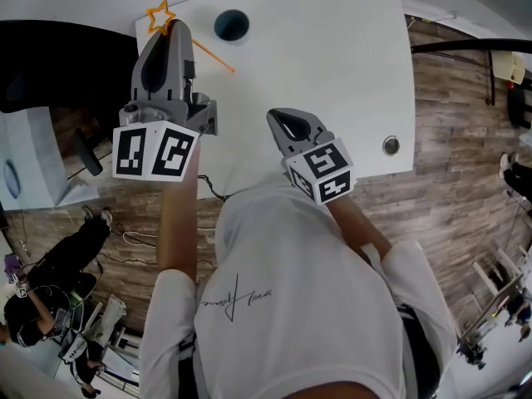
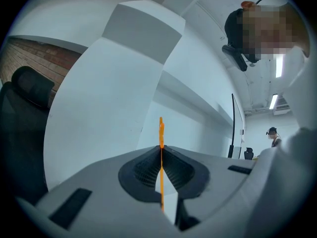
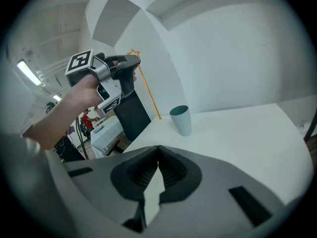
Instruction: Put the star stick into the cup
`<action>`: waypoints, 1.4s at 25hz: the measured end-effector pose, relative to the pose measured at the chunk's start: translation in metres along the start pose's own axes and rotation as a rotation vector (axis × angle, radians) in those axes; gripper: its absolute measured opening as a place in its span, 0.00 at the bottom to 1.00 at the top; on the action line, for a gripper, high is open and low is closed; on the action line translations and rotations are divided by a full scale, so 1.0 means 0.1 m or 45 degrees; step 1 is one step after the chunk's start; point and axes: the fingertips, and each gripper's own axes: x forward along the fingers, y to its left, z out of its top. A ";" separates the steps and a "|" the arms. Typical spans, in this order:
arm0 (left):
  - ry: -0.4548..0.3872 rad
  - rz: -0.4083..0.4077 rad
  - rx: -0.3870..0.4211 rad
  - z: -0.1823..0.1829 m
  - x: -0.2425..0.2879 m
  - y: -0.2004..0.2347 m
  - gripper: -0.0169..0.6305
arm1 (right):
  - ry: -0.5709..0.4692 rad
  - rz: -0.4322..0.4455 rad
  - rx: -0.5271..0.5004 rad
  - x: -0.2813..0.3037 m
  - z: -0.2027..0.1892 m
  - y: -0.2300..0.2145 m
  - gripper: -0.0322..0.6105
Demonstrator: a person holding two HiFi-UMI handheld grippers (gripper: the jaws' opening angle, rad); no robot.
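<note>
The star stick [image 1: 208, 53] is thin and orange, with a star [image 1: 160, 17] at its top end. My left gripper [image 1: 178, 28] is shut on it near the star, above the white table's far left corner. In the left gripper view the stick [image 2: 161, 133] stands edge-on between the closed pads. The right gripper view shows it slanting down from the left gripper [image 3: 130, 61], its lower tip near the table beside the cup [image 3: 181, 119]. The pale cup with a teal inside [image 1: 231, 25] stands upright just right of the stick. My right gripper [image 1: 283, 121] hangs over the table's near edge, shut and holding nothing.
The white table [image 1: 332, 73] has a round metal grommet [image 1: 391, 145] near its front right corner. A black office chair [image 1: 50, 65] stands at the left, with a white unit [image 1: 33, 160] below it. People stand on the wooden floor at the lower left.
</note>
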 end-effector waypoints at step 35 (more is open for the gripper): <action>-0.020 0.018 0.015 -0.09 0.54 0.42 0.05 | 0.062 -0.015 0.088 0.24 -0.10 -0.33 0.06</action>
